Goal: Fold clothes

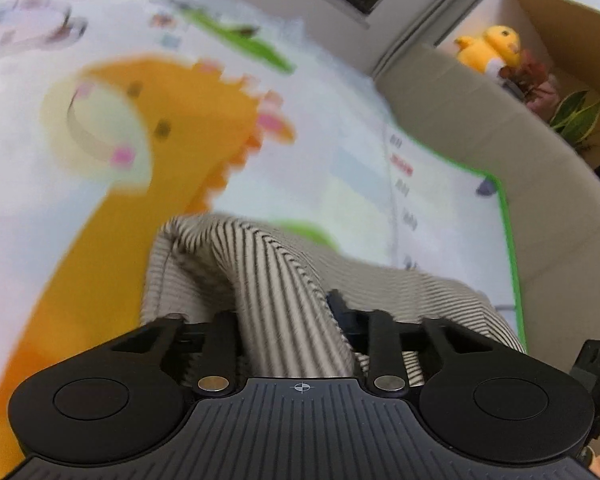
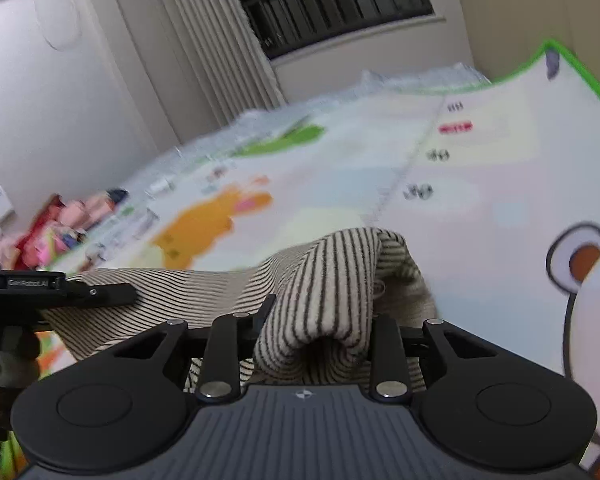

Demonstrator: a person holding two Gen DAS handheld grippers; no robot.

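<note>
A beige garment with thin black stripes lies bunched on a cartoon play mat. My left gripper is shut on a raised fold of it, and the cloth fills the gap between the fingers. In the right wrist view the same striped garment humps up over the mat, and my right gripper is shut on another thick fold. The cloth stretches between the two grips. The left gripper shows at the left edge of that view, resting on the fabric. Both views are blurred.
A beige padded barrier borders the mat's green edge. Behind it are a cardboard box, a yellow plush toy and a plant. A pile of pink and red items sits by the wall, near curtains and a window.
</note>
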